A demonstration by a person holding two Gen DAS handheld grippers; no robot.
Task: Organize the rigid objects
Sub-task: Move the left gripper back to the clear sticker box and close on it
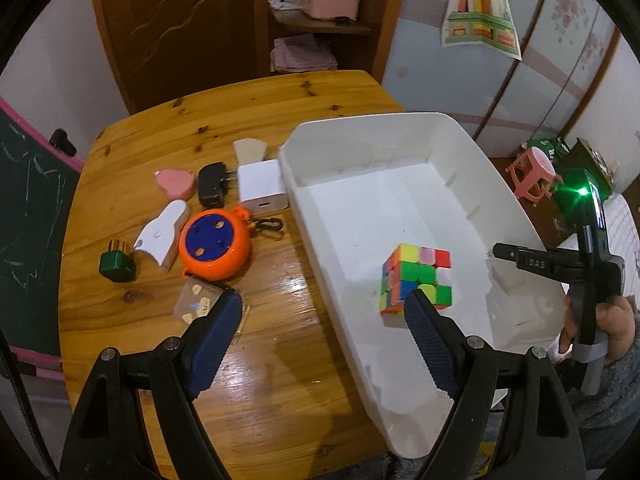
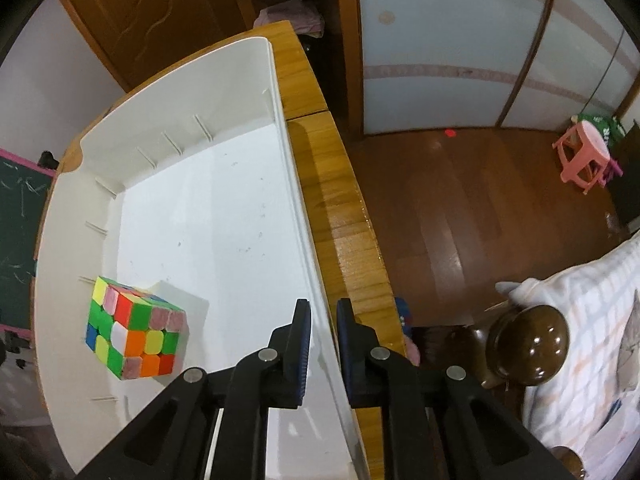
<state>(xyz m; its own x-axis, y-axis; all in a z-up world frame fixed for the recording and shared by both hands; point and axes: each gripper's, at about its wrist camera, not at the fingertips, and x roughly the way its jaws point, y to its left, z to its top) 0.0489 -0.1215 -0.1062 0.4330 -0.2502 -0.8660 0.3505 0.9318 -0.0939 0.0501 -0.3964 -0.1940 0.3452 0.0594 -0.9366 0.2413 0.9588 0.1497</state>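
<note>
The right hand-held gripper (image 2: 323, 316) is clamped on the white bin's (image 1: 400, 122) counter-edge wall, apparently steadying it; a puzzle cube (image 1: 416, 280) lies inside. The left hand-held gripper (image 1: 324, 320) hangs apart and empty, and must next reach the orange disc (image 1: 214, 244) and other items at the counter's left.

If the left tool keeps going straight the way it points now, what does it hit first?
Probably the near-left wall of the white bin, or the wooden table beside it: the open left tool straddles that rim. The cube lies right of centre. Depth is uncertain.
</note>
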